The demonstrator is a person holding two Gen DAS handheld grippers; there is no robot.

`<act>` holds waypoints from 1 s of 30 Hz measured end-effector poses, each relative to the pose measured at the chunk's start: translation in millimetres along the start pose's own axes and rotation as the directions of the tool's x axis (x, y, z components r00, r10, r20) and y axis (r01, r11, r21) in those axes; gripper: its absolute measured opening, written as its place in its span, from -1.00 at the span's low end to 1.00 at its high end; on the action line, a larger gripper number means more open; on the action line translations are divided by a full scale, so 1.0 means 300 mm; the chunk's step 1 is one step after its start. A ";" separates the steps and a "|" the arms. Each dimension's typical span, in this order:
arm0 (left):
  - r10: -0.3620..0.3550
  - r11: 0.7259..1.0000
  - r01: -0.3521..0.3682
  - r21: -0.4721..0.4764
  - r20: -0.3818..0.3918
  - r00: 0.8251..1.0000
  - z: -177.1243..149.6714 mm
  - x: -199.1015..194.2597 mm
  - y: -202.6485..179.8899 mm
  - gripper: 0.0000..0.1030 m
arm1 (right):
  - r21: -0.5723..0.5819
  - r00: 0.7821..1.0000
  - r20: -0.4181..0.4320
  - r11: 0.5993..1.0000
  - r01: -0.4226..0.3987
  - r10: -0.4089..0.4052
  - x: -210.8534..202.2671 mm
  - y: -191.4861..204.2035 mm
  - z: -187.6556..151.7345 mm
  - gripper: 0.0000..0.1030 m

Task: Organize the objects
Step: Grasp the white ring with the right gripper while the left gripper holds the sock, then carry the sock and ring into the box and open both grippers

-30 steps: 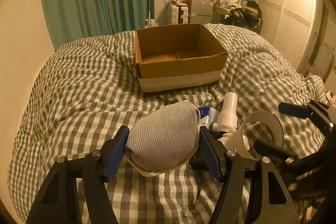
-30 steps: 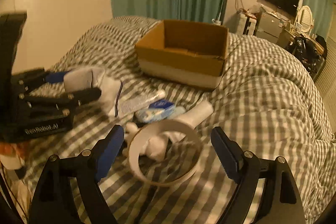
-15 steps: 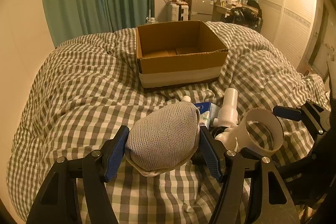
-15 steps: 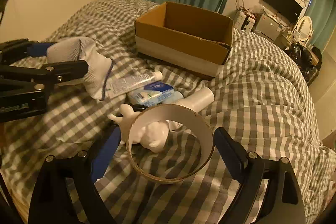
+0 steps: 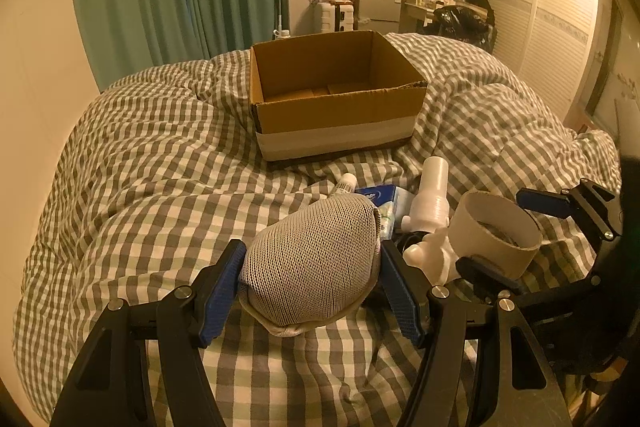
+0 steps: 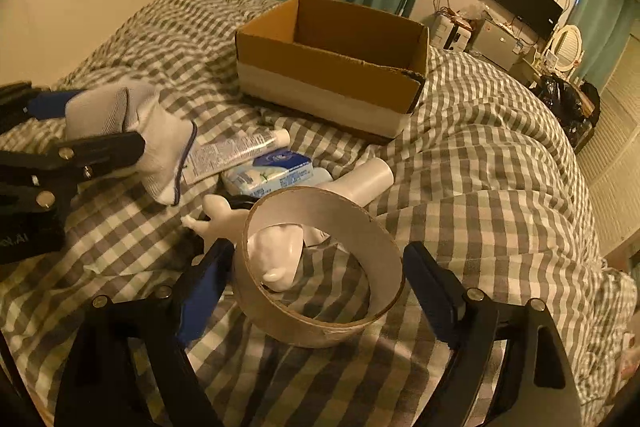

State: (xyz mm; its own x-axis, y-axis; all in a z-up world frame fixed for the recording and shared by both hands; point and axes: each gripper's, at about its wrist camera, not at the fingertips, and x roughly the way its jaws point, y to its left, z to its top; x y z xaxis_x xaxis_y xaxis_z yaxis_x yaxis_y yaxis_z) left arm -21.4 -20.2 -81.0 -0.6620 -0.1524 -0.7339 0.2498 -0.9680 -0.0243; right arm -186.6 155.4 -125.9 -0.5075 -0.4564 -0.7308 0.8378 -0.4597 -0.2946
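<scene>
My left gripper (image 5: pixel 311 247) is shut on a rolled grey mesh sock (image 5: pixel 308 279) and holds it just above the checked duvet. In the right wrist view the same sock (image 6: pixel 160 147) hangs from that gripper (image 6: pixel 92 119) at the left. A wide cardboard ring (image 6: pixel 304 323) sits tilted between the jaws of my right gripper (image 6: pixel 318 253). Those jaws are closing. The left pad touches the ring and a thin gap shows at the right pad. An open cardboard box (image 5: pixel 336 115) with nothing visible inside stands farther up the bed.
On the duvet (image 6: pixel 480 167) between the ring and the box lie a white figurine (image 6: pixel 276 251), a white bottle (image 6: pixel 368 179), a tissue pack (image 6: pixel 272 171) and a tube (image 6: pixel 236 151). Green curtains and furniture stand beyond the bed.
The right gripper has come forward around the ring, which now sits deeper between its jaws and fills the gap. The left gripper and its sock have stayed put.
</scene>
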 end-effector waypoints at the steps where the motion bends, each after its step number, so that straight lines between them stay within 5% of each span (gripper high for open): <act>1: -0.001 1.000 0.001 0.000 0.000 1.000 0.000 0.000 0.000 0.34 | 0.014 1.000 0.011 1.000 -0.010 0.010 -0.007 -0.008 0.000 0.66; 4: 0.001 1.000 -0.001 -0.002 0.000 1.000 0.000 -0.001 0.000 0.34 | 0.041 0.999 0.039 0.999 -0.034 0.033 -0.030 -0.022 0.004 0.65; 5: 0.001 1.000 -0.001 -0.003 0.000 1.000 0.000 0.000 0.000 0.34 | 0.046 0.997 0.053 0.997 -0.056 0.053 -0.040 -0.027 0.007 0.01; 6: 0.001 1.000 -0.001 -0.003 0.001 1.000 0.000 -0.002 -0.001 0.34 | 0.053 0.994 0.059 0.994 -0.097 0.094 -0.047 -0.030 0.014 -0.43; 7: 0.001 1.000 -0.001 -0.005 0.001 1.000 0.002 -0.003 -0.001 0.34 | 0.071 0.991 0.069 0.990 -0.123 0.119 -0.060 -0.036 0.024 -0.53; 10: -0.003 1.000 0.003 -0.016 0.011 1.000 0.012 -0.016 0.005 0.34 | 0.025 0.996 0.073 0.998 -0.060 0.058 -0.070 -0.015 0.045 -0.53; 21: 0.006 1.000 -0.005 -0.028 0.016 1.000 0.037 -0.023 0.025 0.34 | 0.027 0.987 0.137 0.995 -0.091 0.087 -0.103 -0.015 0.067 -0.78; 30: 0.006 1.000 -0.005 -0.018 0.052 0.999 0.168 -0.040 0.033 0.34 | -0.005 0.979 0.177 0.994 -0.105 0.105 -0.136 -0.053 0.206 -0.84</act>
State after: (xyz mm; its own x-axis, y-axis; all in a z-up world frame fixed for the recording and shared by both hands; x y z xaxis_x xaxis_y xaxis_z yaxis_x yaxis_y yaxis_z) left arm -46.4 -38.1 -38.1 -0.6965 -0.1684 -0.6975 0.2656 -0.9635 -0.0326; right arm -191.6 134.3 -53.3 -0.4447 -0.6293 -0.6374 0.8875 -0.4055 -0.2188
